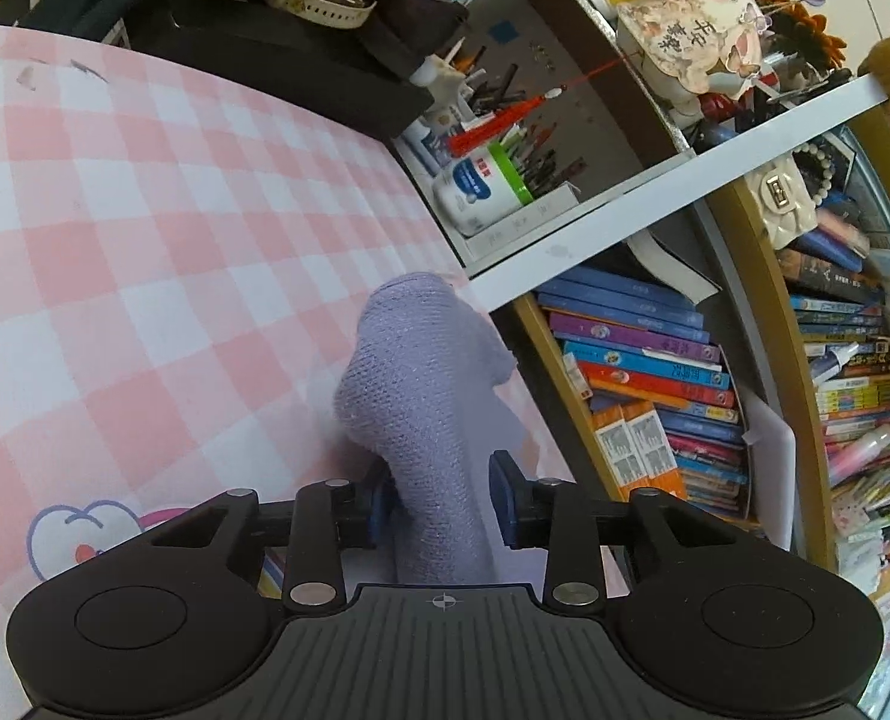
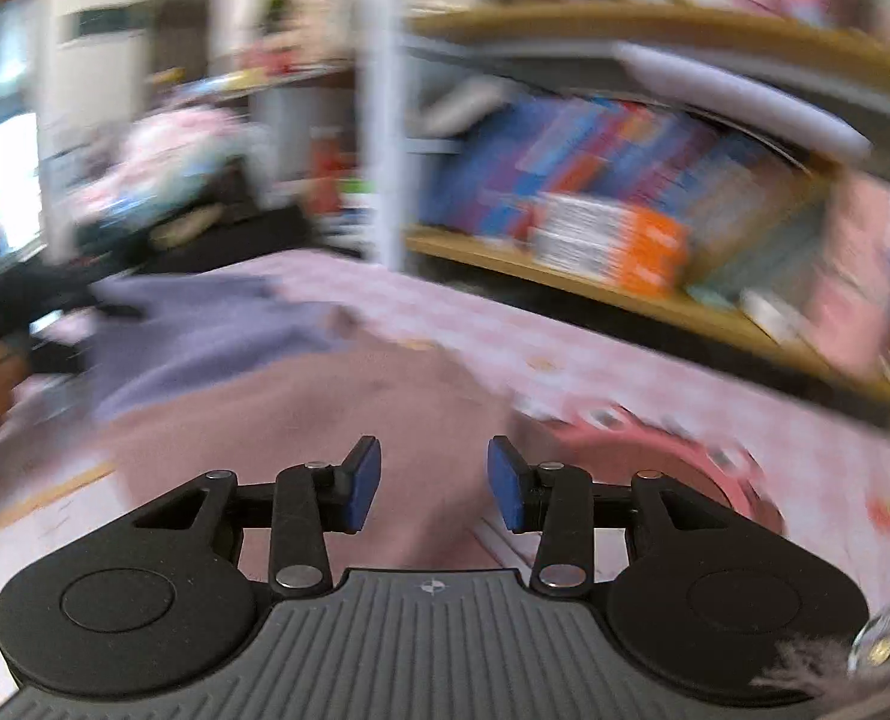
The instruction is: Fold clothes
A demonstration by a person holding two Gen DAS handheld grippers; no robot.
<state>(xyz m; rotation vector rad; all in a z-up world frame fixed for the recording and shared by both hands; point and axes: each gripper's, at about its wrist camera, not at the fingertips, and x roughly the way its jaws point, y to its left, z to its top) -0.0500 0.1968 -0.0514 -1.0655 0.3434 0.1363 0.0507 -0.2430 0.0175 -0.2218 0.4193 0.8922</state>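
In the left wrist view, the left gripper has its jaws partly apart with the purple knit cloth bunched between them, above the pink checked table. It looks soft, light and floppy; grab an edge. In the blurry right wrist view, the right gripper has wide, empty jaws over a pink cloth.

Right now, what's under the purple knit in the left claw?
Under the purple knit hanging between the left claw pads: pink checked tablecloth, near the table edge. Anything directly beneath the fabric is covered.
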